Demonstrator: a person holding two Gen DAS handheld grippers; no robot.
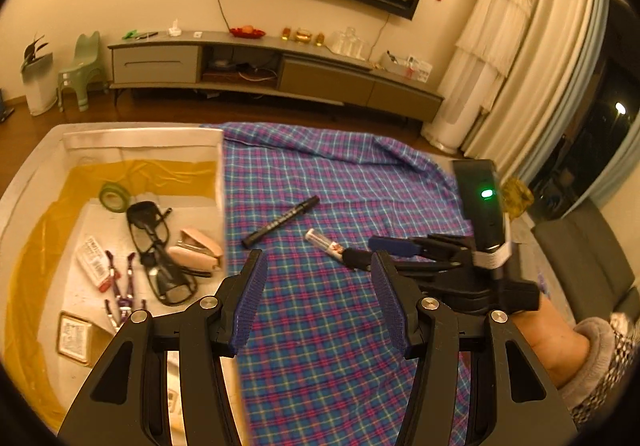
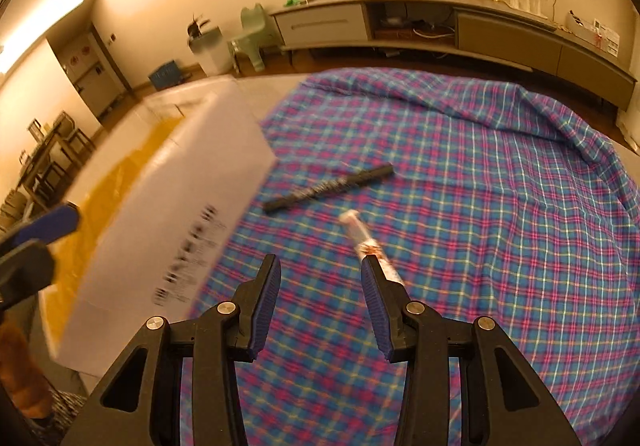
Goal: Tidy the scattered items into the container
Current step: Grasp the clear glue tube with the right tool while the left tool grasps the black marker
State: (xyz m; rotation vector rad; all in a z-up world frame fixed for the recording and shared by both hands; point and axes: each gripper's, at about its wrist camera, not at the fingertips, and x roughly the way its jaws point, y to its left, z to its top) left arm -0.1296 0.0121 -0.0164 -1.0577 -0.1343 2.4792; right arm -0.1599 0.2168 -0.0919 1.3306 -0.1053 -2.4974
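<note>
Your left claw (image 1: pixel 318 300) is open, nothing between the blue pads (image 1: pixel 252 302). It hangs over the plaid cloth (image 1: pixel 328 174), just right of the box wall.

Your right claw (image 2: pixel 320 304) is also open, about half spread, empty. The white tube (image 2: pixel 366 242) lies on the cloth just ahead of its right-hand finger; the tube's near end passes behind that fingertip, so I can't tell whether they touch. In the left wrist view the right claw (image 1: pixel 374 252) reaches in from the right toward the tube (image 1: pixel 326 242), with your hand (image 1: pixel 548 342) and grey cuff behind it.

Still out on the cloth:
- black marker (image 1: pixel 282 222), lying diagonally, just beyond the tube, apart from it
- white tube, nearer to you, also diagonal

Container: white cardboard box (image 1: pixel 140 136) with yellow lining, standing at the left edge of the cloth. Inside it:
- roll of green tape (image 1: pixel 114 197) near the far end
- black glasses (image 1: pixel 160 250) in the middle
- pink stapler (image 1: pixel 196 252) against the right wall
- white labelled packet (image 1: pixel 94 262) left of the glasses
- purple lanyard (image 1: pixel 122 292) toward the near side
- small framed card (image 1: pixel 74 338) in the near left corner

The right wrist view is motion-blurred; the print on the box side is unreadable.
</note>
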